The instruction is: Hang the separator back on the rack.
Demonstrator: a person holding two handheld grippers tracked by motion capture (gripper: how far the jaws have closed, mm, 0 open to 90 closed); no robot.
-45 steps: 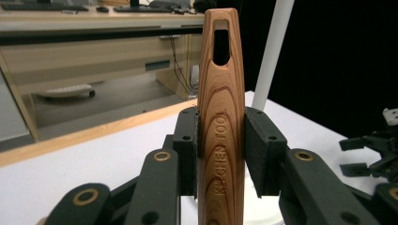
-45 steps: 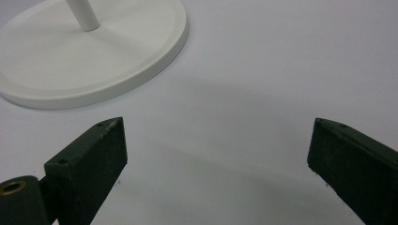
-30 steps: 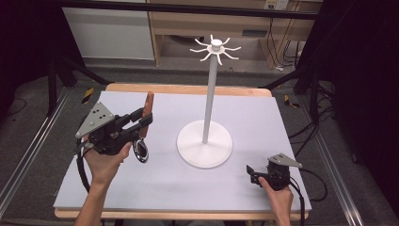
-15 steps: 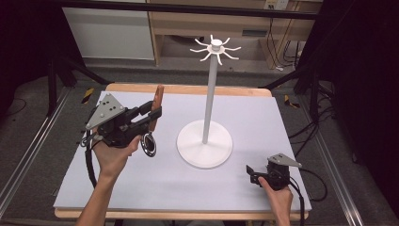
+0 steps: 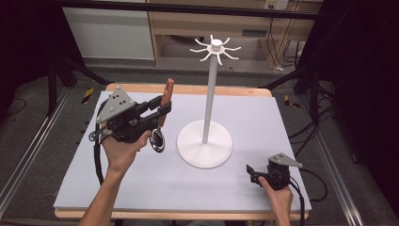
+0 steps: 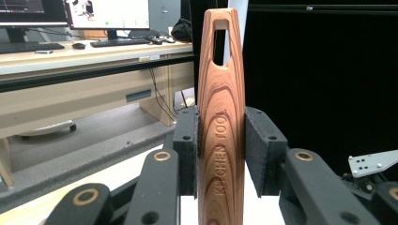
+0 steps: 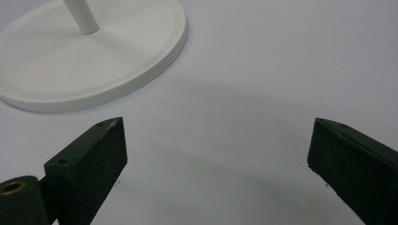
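In the high view, the left gripper holds a wooden-handled utensil above the surface, left of the white stand. In the left gripper view, the jaws are clamped on the upright handle. In the right gripper view, the right gripper rests near the stand's base, jaws wide apart.

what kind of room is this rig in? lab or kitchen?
Likely a lab or office workspace, not a kitchen. The left gripper view shows a desk with monitors and a keyboard. In the high view, black curtains flank the white-topped table, with cables on the floor.
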